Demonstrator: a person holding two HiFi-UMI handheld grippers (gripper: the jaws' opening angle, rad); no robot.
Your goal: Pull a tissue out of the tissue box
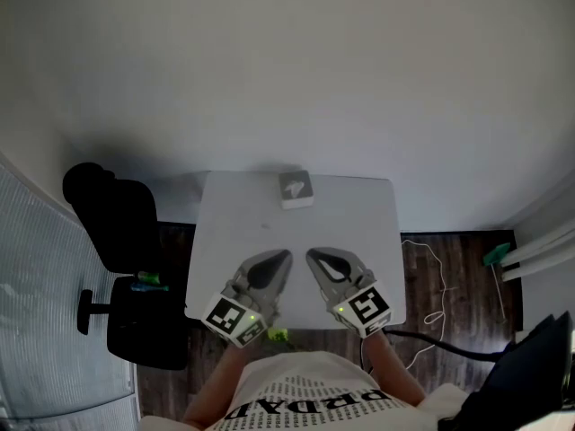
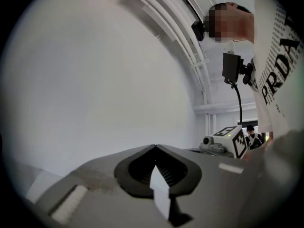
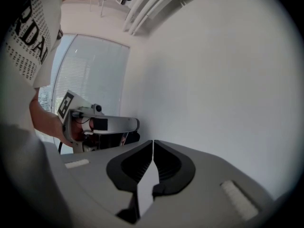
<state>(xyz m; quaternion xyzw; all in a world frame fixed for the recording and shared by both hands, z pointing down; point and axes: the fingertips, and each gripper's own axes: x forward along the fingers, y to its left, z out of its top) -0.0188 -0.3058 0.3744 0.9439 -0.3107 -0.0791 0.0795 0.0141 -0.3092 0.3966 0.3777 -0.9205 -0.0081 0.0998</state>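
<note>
The tissue box (image 1: 296,189) is a small grey-white box with a tissue tuft poking from its top. It stands at the far middle edge of the white table (image 1: 359,223). My left gripper (image 1: 287,254) and right gripper (image 1: 311,254) hover side by side over the table's near half, well short of the box. Both are shut with nothing between the jaws. In the left gripper view my left gripper (image 2: 155,147) points at the bare wall, with the right gripper (image 2: 232,141) beside it. The right gripper view shows my right gripper (image 3: 153,142) shut and the left gripper (image 3: 95,124) alongside. Neither gripper view shows the box.
A black office chair (image 1: 121,241) stands close against the table's left side. A thin cable (image 1: 433,272) lies on the dark wood floor to the right, near a green item (image 1: 496,256). A white wall rises behind the table.
</note>
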